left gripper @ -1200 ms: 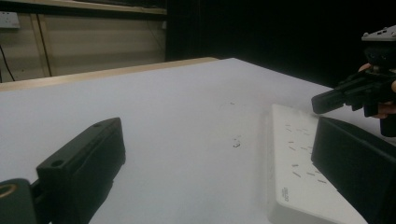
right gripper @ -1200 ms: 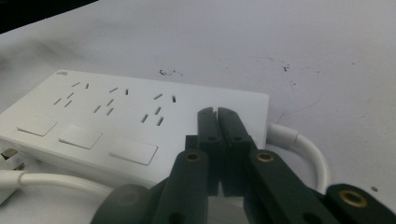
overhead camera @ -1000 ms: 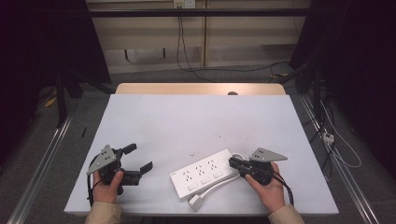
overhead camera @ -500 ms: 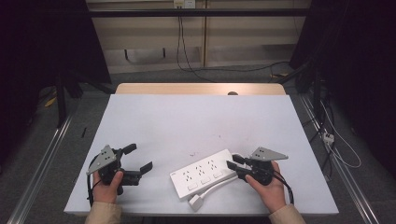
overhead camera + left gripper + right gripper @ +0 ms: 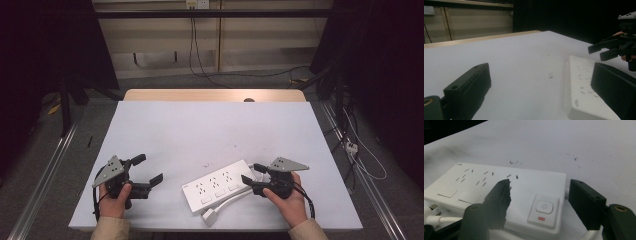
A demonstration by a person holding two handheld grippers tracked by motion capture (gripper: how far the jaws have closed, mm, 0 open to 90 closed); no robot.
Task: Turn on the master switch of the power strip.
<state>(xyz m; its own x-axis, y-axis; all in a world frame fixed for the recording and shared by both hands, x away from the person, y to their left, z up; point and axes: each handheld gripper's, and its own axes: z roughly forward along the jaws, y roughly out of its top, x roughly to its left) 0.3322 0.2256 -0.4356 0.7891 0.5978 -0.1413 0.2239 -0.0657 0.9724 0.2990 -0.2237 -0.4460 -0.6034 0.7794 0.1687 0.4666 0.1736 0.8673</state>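
While the white power strip (image 5: 218, 186) lies flat near the surface's (image 5: 210, 127) front edge, the right tool (image 5: 250, 176) at its switch end has just been opening — jaws apart, gripping nothing. The left tool (image 5: 149, 170), well left of the strip, gapes empty too. A careless push could skid the strip off the edge — or trip its power button (image 5: 544, 206).

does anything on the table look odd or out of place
One thing: the white power strip lies askew, diagonal to the table edge, its plug loose by the front edge. Small dark specks mark the tabletop. Nothing looks damaged.
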